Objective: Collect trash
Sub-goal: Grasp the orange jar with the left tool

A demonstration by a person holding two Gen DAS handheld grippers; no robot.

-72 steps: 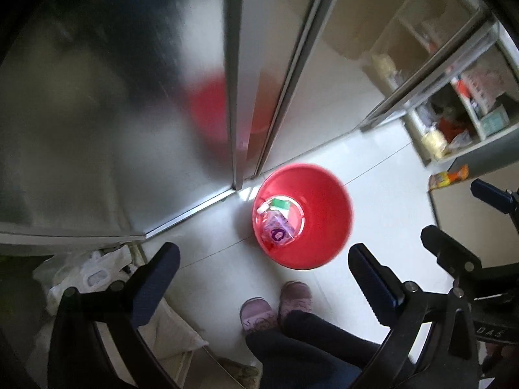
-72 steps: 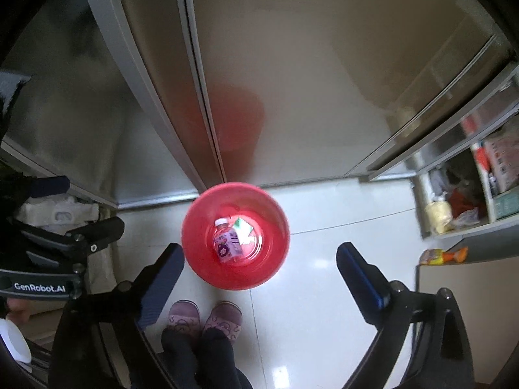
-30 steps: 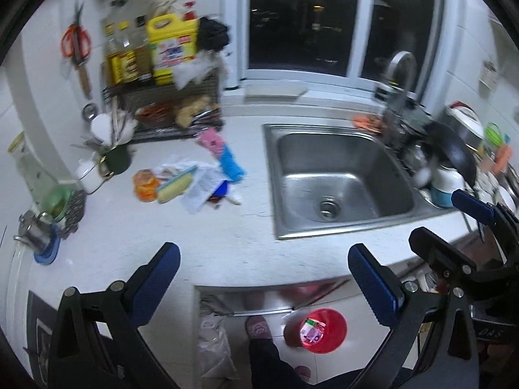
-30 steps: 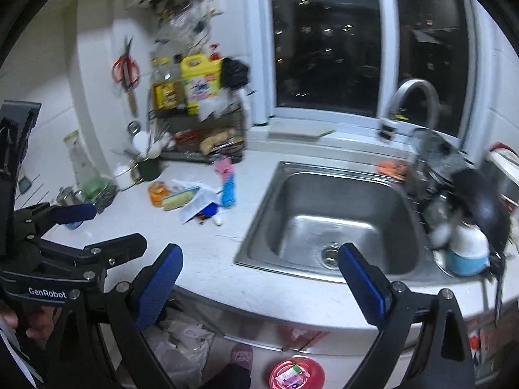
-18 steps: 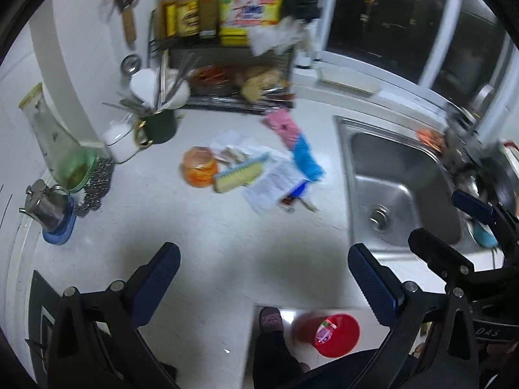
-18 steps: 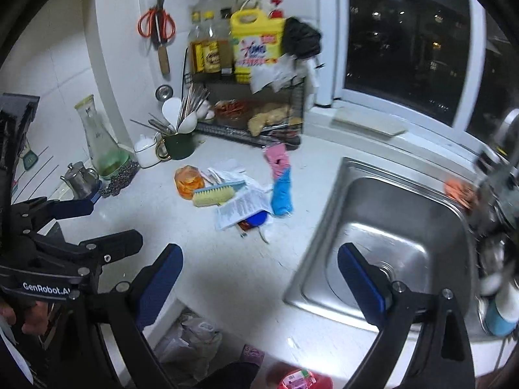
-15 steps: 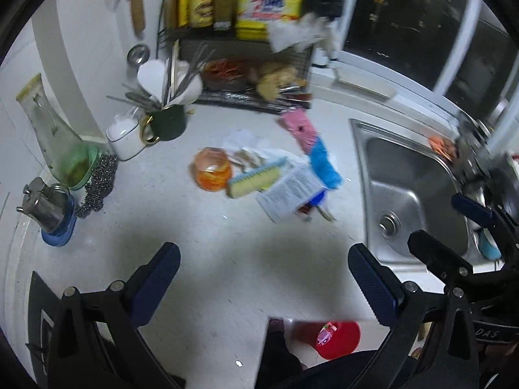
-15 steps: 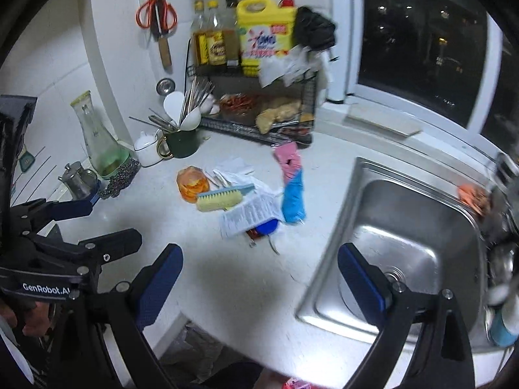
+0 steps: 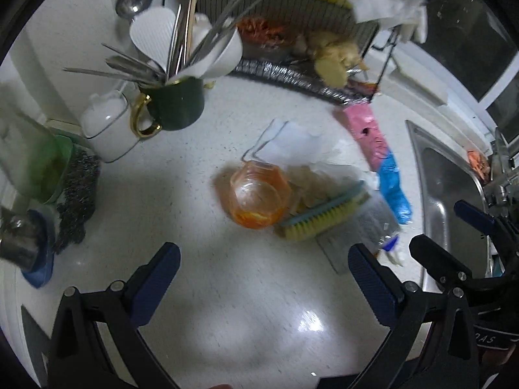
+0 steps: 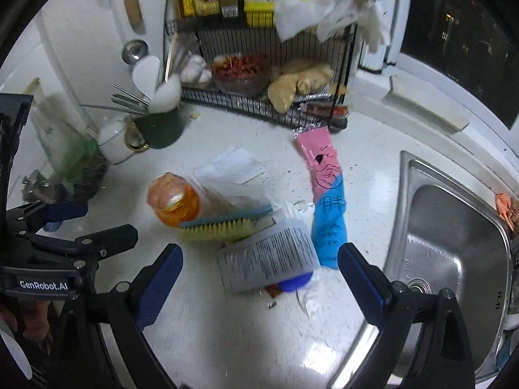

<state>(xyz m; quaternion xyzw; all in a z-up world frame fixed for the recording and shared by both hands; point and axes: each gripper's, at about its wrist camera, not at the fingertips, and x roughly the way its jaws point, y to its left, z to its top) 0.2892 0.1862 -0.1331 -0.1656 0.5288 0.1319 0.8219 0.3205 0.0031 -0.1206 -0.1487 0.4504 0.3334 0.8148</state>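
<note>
A litter pile lies on the white counter (image 9: 201, 278): an orange plastic cup (image 9: 259, 194) (image 10: 173, 199), a yellow scrub brush (image 9: 321, 215) (image 10: 223, 225), a printed leaflet (image 10: 267, 259), white paper (image 10: 232, 167), and a pink-and-blue packet (image 9: 384, 162) (image 10: 326, 194). My left gripper (image 9: 262, 275) is open and empty, above the counter just short of the cup. My right gripper (image 10: 259, 275) is open and empty, its gap around the leaflet's near edge. A blue cap (image 10: 296, 282) and small scraps lie under the leaflet.
A green mug of utensils (image 9: 176, 103) (image 10: 159, 126), a white pot (image 9: 108, 129) and a glass jar (image 9: 29, 162) stand at the left. A wire rack (image 10: 269, 74) with food lines the back. A steel sink (image 10: 447, 253) is at the right.
Both grippers have swung up from the red bin on the floor to the counter and moved in close over the litter pile. Both stayed open.
</note>
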